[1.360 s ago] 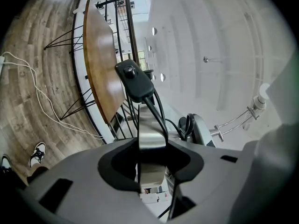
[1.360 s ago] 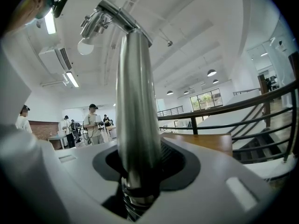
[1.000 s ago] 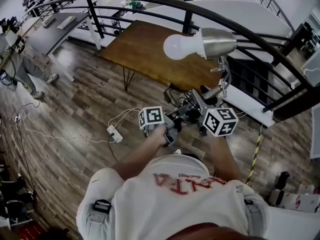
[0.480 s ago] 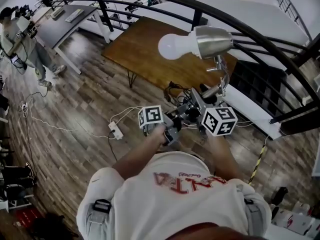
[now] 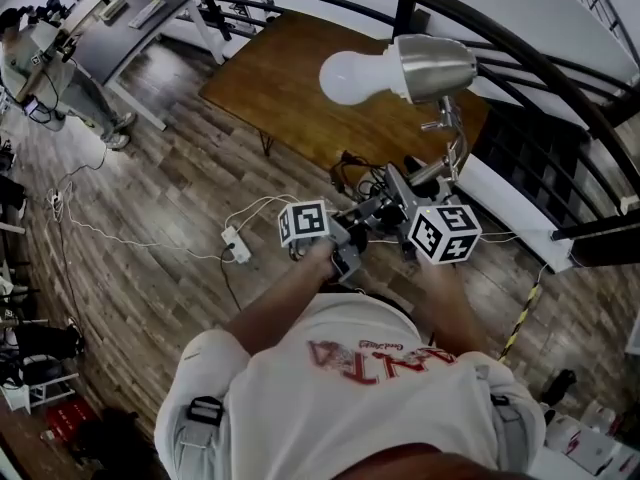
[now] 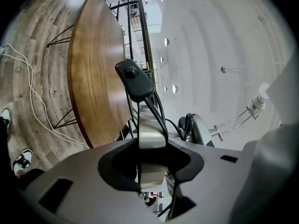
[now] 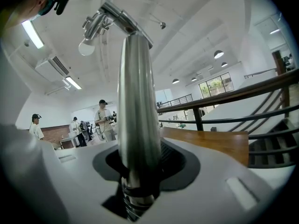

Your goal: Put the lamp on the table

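I carry a desk lamp in the air with both grippers. Its white bulb point(image 5: 350, 76) and steel shade point(image 5: 436, 67) hang over the near end of the brown wooden table point(image 5: 290, 93). My left gripper point(image 5: 347, 236) is shut on the lamp's silver base block point(image 6: 151, 136), from which black cords and a black switch point(image 6: 134, 80) stick out. My right gripper point(image 5: 408, 194) is shut on the lamp's steel stem point(image 7: 135, 106), which rises to the bulb point(image 7: 86, 46). In the gripper views the table point(image 6: 93, 64) point(image 7: 216, 141) lies ahead of the jaws.
A dark curved railing point(image 5: 520, 53) runs behind the table, with stairs point(image 5: 520, 148) to the right. A white power strip point(image 5: 236, 244) and its cables lie on the wood floor. A person point(image 5: 55, 73) stands by grey desks point(image 5: 130, 23) at far left.
The table has come nearer in the head view and the scene has slid a little. Both grippers keep the same hold on the lamp.
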A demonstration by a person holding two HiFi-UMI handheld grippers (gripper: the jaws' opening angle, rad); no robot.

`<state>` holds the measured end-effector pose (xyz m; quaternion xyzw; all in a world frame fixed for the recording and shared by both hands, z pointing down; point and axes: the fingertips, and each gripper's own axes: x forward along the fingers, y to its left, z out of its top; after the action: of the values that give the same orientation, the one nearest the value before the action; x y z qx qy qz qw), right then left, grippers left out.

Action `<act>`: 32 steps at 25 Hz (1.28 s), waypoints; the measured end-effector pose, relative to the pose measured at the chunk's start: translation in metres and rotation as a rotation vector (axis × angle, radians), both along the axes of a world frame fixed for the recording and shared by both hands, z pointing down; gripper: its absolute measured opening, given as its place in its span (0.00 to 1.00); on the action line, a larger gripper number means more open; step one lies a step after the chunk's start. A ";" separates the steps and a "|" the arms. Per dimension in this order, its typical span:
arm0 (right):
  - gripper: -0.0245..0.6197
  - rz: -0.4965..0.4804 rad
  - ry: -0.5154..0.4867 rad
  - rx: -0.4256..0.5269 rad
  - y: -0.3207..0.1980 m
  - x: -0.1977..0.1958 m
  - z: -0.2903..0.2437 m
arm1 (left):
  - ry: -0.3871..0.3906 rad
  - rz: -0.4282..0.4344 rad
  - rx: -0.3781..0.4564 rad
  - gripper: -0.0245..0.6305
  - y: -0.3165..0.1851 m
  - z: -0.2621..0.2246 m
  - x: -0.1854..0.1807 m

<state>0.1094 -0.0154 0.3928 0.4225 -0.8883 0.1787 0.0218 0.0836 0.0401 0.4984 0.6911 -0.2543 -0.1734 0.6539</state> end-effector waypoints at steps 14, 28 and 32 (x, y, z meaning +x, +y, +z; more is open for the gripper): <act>0.29 0.165 0.053 -0.011 -0.130 -0.054 -0.014 | 0.056 0.170 -0.028 0.27 -0.133 -0.012 -0.055; 0.29 0.321 0.051 -0.067 -0.192 -0.054 0.014 | 0.065 0.336 -0.085 0.27 -0.194 0.011 -0.064; 0.29 0.330 0.060 -0.087 -0.219 -0.031 0.019 | 0.069 0.344 -0.106 0.27 -0.220 0.015 -0.041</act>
<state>0.0780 -0.2341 0.4115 0.5666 -0.7971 0.2053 0.0370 0.0422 -0.1802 0.5138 0.6827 -0.1187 -0.0691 0.7176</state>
